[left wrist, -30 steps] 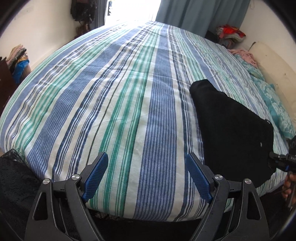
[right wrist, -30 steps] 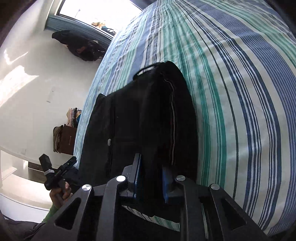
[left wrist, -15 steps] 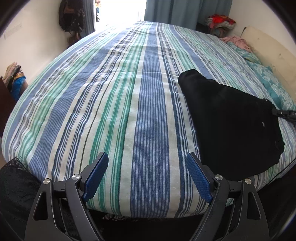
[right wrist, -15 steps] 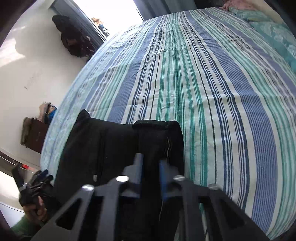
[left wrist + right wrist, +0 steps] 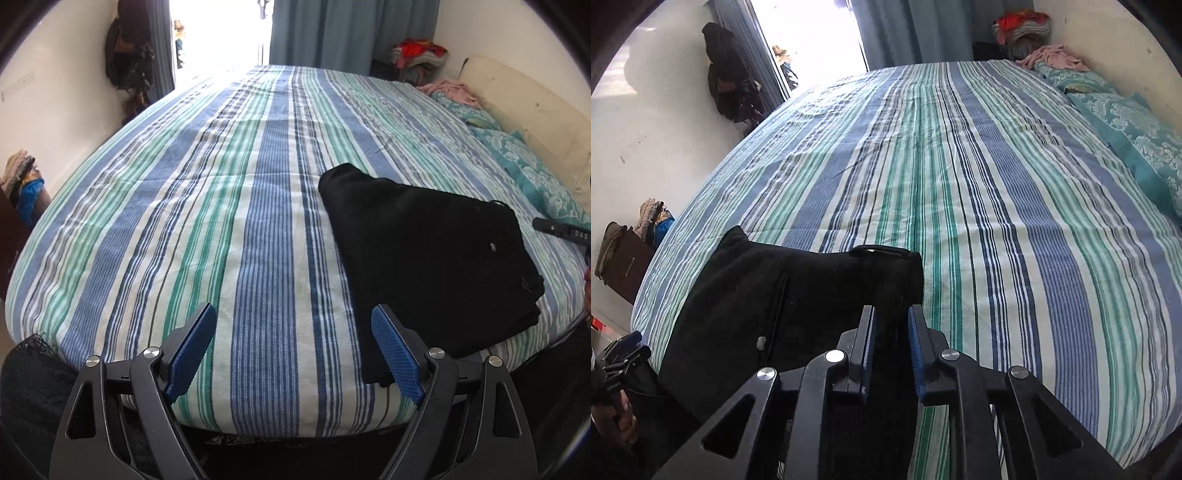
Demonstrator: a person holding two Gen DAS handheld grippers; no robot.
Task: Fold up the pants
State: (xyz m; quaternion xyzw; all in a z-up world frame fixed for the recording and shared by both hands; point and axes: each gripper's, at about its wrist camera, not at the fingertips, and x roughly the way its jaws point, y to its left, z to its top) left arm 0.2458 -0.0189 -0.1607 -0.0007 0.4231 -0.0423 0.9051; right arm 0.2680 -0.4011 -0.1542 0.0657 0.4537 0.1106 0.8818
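The black pants point(image 5: 424, 258) lie folded into a thick pad near the front right edge of the striped bed point(image 5: 258, 221). My left gripper point(image 5: 291, 308) hangs wide open over the bed's near edge, just left of the pants, with nothing between its blue pads. In the right wrist view my right gripper point(image 5: 892, 310) stands over the pants point(image 5: 775, 295) at their right end. Its jaws are opening by a narrow gap; black cloth shows in that gap, but the pads do not seem to press it. The left gripper point(image 5: 620, 354) shows at the far left there, held by a hand.
Teal patterned pillows point(image 5: 524, 162) and a pink cloth point(image 5: 450, 88) lie along the bed's right side by a cream headboard point(image 5: 535, 122). Blue curtains point(image 5: 351, 33) and a bright doorway are at the far end. Dark bags point(image 5: 129, 55) hang on the left wall.
The right gripper rose and rolled upright over the pants; its jaws squeezed narrower and then widened a little. The left gripper lifted and shifted, so more of the pants shows in its view.
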